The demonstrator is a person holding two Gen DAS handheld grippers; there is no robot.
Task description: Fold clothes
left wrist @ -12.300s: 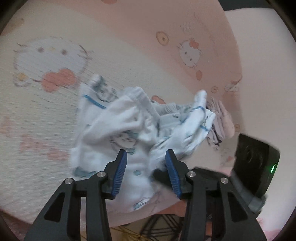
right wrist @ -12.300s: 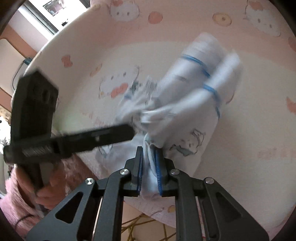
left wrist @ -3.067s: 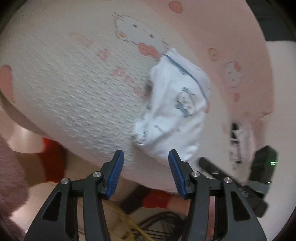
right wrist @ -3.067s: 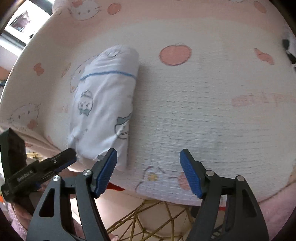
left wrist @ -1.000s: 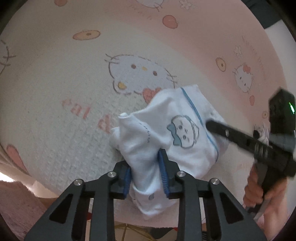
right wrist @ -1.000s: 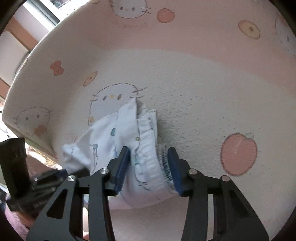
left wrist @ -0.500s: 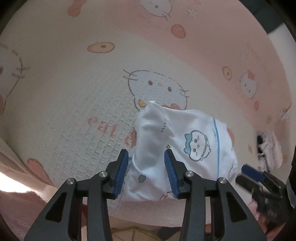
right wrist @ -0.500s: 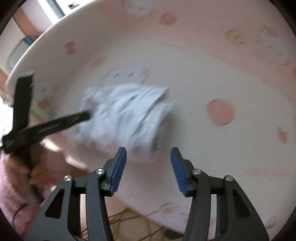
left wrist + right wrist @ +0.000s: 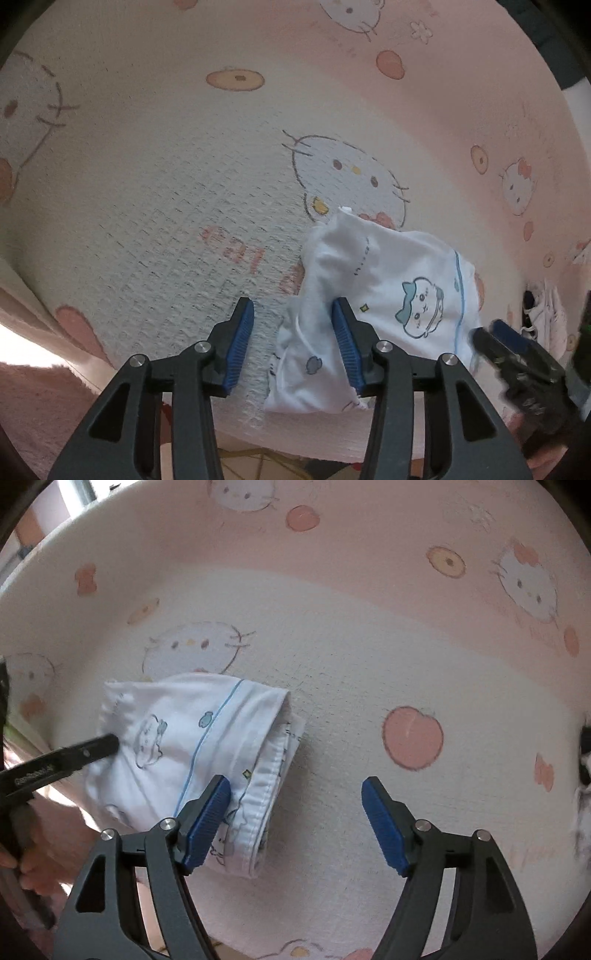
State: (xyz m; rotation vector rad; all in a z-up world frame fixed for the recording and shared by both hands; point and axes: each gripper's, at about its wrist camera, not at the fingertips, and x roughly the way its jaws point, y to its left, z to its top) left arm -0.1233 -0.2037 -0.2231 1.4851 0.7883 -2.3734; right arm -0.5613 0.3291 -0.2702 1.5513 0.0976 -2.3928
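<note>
1. A small white cotton garment with a thin blue stripe and printed cartoon faces [image 9: 388, 295] lies folded into a compact bundle on a pink and cream textured blanket printed with cat faces and peaches [image 9: 166, 184], close to the blanket's near edge.
2. The left gripper, black with ribbed blue pads [image 9: 291, 343], hovers over the garment's left end. Its jaws are opening; the cloth's edge lies in the gap below them, but the pads do not press on it (the right pad overlaps the fabric in this view; contact cannot be told).
3. The right gripper, of the same black and blue build [image 9: 299, 823], stands wide and its jaws are opening. Nothing is between them but bare blanket; its left pad sits over the garment's open, layered end [image 9: 184, 746].
4. In the right wrist view a finger of the left gripper [image 9: 66, 757] reaches onto the far side of the garment, with the person's hand [image 9: 33, 853] gripping its handle at the left edge.
5. A round peach print [image 9: 412, 736] lies on the blanket well to the right of the garment.
</note>
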